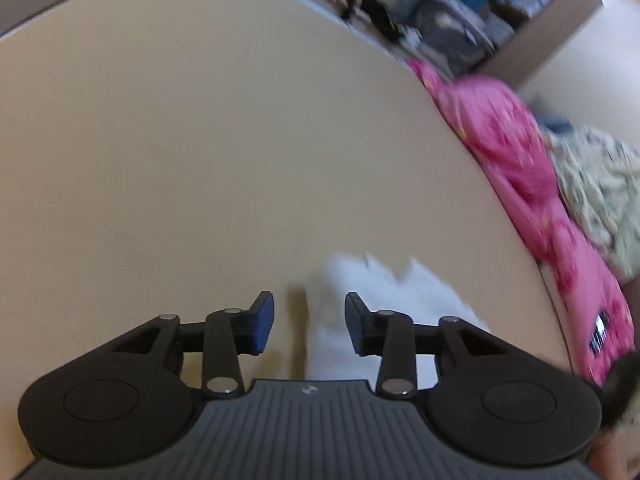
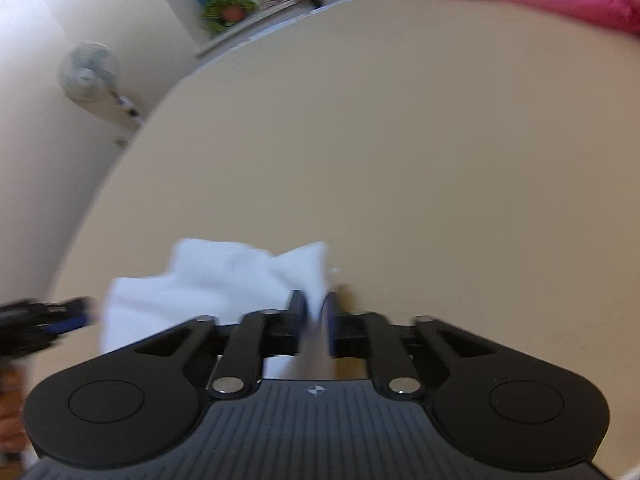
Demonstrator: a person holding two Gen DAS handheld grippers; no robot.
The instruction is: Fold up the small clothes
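The right gripper (image 2: 316,316) is clamped on one edge of a white cloth (image 2: 208,280), which lies rumpled on the beige desk (image 2: 400,152) just in front of both tools. The left gripper (image 1: 309,322) hangs with its fingers apart above the cloth's (image 1: 400,284) left edge, gripping nothing. Farther back, a pink garment (image 1: 516,168) and a patterned fabric (image 1: 600,184) sit along the desk's (image 1: 200,140) right edge. A fan (image 2: 88,72) and a potted plant (image 2: 228,8) show blurred beyond.

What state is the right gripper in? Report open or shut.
Shut. The right gripper has its jaws nearly together, pinching an edge of the small white cloth above the beige table.
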